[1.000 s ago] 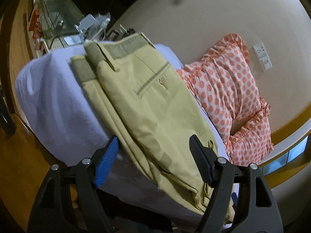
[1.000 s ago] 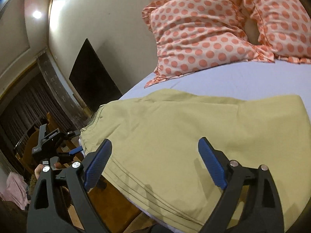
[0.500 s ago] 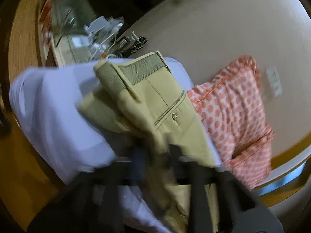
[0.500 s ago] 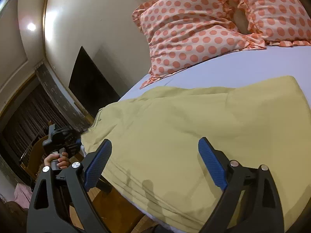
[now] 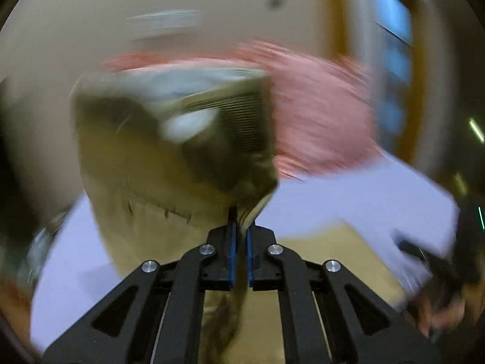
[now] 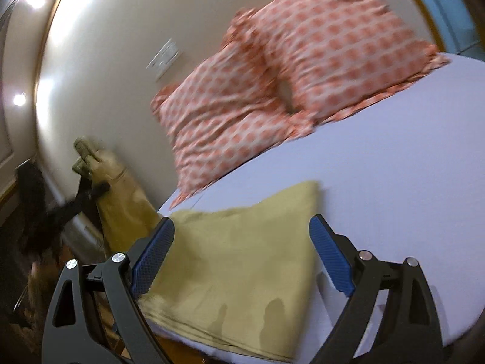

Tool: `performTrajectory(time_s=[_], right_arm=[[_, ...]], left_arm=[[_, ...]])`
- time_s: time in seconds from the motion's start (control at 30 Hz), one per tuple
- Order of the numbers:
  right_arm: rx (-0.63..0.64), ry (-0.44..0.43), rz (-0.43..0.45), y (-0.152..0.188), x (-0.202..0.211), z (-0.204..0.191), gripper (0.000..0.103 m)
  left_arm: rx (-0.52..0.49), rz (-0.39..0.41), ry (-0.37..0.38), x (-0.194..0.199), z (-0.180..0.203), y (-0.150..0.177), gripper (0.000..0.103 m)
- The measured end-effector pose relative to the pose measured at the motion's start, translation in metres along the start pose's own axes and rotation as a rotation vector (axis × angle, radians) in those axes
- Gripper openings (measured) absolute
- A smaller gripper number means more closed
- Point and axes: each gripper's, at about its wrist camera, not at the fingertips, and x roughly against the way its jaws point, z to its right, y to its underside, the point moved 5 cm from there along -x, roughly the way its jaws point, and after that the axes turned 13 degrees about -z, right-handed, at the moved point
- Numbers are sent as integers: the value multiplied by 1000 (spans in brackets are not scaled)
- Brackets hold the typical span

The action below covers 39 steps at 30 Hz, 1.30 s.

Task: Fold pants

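Note:
The khaki pants [image 6: 242,257] lie with their leg end flat on the lavender bed sheet [image 6: 394,182]. My left gripper [image 5: 239,230] is shut on the waist end of the pants [image 5: 169,157] and holds it lifted in the air; this view is motion-blurred. In the right wrist view the lifted waist end [image 6: 112,182] hangs at the left with the left gripper [image 6: 97,189] clamped on it. My right gripper [image 6: 242,248] is open and empty, hovering over the flat leg end near the bed's front edge.
Two pink polka-dot pillows [image 6: 288,69] lean against the cream wall at the head of the bed. A wall socket plate [image 6: 165,57] is on the wall. The wooden floor [image 6: 100,312] shows below the bed's edge at left.
My left gripper closed on the waist end and lifted it up off the bed, swinging fast. My right gripper stayed open and shifted over the leg end.

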Motion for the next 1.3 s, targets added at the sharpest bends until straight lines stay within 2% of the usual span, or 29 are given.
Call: performTrajectory(time_s=[0.07,0.13,0.17,0.2,0.23,0.27,0.3,0.4,0.47,0.5,0.53,0.57,0.6,0.63,0.67,0.7,0.73,0.83,0.93,0.97,1.0,1.03,1.07,1.1,1.13,1.17,1.23,1.3], right_arm=[[-27,26,21,-3,11,12,93],[-67,28,23,-6,19,25,94],[-92,26,14,-7,22,32,95],[-115,14,-1,-8,22,37,95],[-131,1,-18,-9,20,41,95],[-142,-9,-39,-9,17,44,95],[-149,-16,-63,-10,12,46,95],[-140,-3,-156,-9,-7,47,94],[-125,18,-230,-6,-22,48,84],[-123,38,-264,-6,-30,50,83],[-122,68,-293,-6,-39,53,79],[-109,93,-306,-8,-45,54,76],[-103,94,-314,-10,-49,53,72],[-105,49,-347,-9,-57,51,60],[-91,28,-372,-8,-64,47,59],[-67,46,-374,-9,-67,44,59],[-45,67,-377,-10,-70,43,59],[-88,18,-368,-18,-72,52,54],[-64,-40,-404,-17,-76,46,54],[-62,-74,-420,-16,-77,45,46],[-84,-145,-456,-14,-79,45,40],[-119,-206,-482,-12,-83,46,26],[-171,-277,-505,-10,-85,51,19],[-225,-349,-519,-10,-87,55,18],[-250,-381,-527,-12,-89,55,18],[-257,-398,-526,-15,-90,55,17],[-218,-385,-514,-32,-90,47,16],[-181,-367,-489,-53,-89,42,16]], left_arm=[[-177,-85,72,-29,66,23,5],[-322,-201,132,-61,114,59,5],[-370,-234,139,-70,126,73,6],[-402,-243,125,-75,133,83,7],[-440,-222,65,-75,138,94,8],[-449,-208,54,-70,138,97,13],[-440,-194,73,-60,134,98,16],[-378,-146,163,-23,119,92,35],[-269,-100,252,9,93,80,58],[-220,-87,272,15,84,70,61],[-131,-78,272,19,55,63,67],[-31,-84,240,13,22,58,68],[73,-117,209,-1,-12,55,68],[171,-167,194,-17,-41,57,67],[234,-206,203,-29,-59,59,67],[315,-264,220,-48,-83,65,67],[344,-296,238,-60,-92,68,67],[393,-379,328,-94,-101,72,67],[409,-431,411,-116,-95,72,69],[411,-427,424,-120,-96,72,69],[415,-424,458,-122,-95,70,68],[424,-424,472,-127,-97,69,57],[426,-434,477,-132,-99,71,33],[421,-447,479,-135,-98,72,26],[411,-454,477,-135,-97,72,19],[393,-457,465,-134,-96,68,14],[352,-455,420,-132,-93,55,10],[319,-415,381,-133,-93,28,9]])
